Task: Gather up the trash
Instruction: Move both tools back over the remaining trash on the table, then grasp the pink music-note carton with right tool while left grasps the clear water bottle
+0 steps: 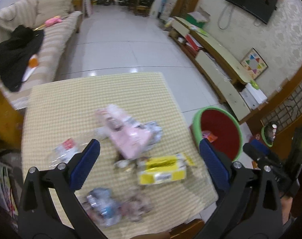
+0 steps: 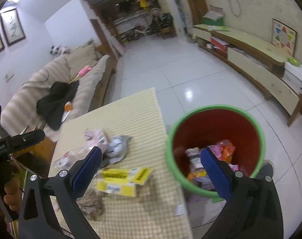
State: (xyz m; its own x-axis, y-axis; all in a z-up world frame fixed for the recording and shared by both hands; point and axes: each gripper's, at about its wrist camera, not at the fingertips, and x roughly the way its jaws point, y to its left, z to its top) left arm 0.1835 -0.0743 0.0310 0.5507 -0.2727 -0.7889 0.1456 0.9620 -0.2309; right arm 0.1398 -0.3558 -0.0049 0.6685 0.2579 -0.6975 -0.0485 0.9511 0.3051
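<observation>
Trash lies on a table with a yellow checked cloth [image 1: 75,103]: a pink wrapper [image 1: 127,137], a crushed yellow box [image 1: 162,169], a clear plastic bottle [image 1: 64,151], crumpled silver foil [image 2: 117,147] and a blue-labelled wrapper [image 1: 103,203]. A red bin with a green rim [image 2: 214,107] stands on the floor right of the table, with wrappers [image 2: 224,149] inside. My left gripper [image 1: 149,159] hovers open over the pile, empty. My right gripper [image 2: 151,159] is open and empty, straddling the table edge and the bin. The yellow box [image 2: 121,181] lies just below it.
A beige sofa [image 1: 57,33] with a black garment [image 1: 15,57] stands left of the table. A low TV cabinet [image 1: 216,63] runs along the right wall. White tiled floor [image 1: 127,35] stretches beyond the table. A hand [image 2: 9,191] holds the left gripper's handle.
</observation>
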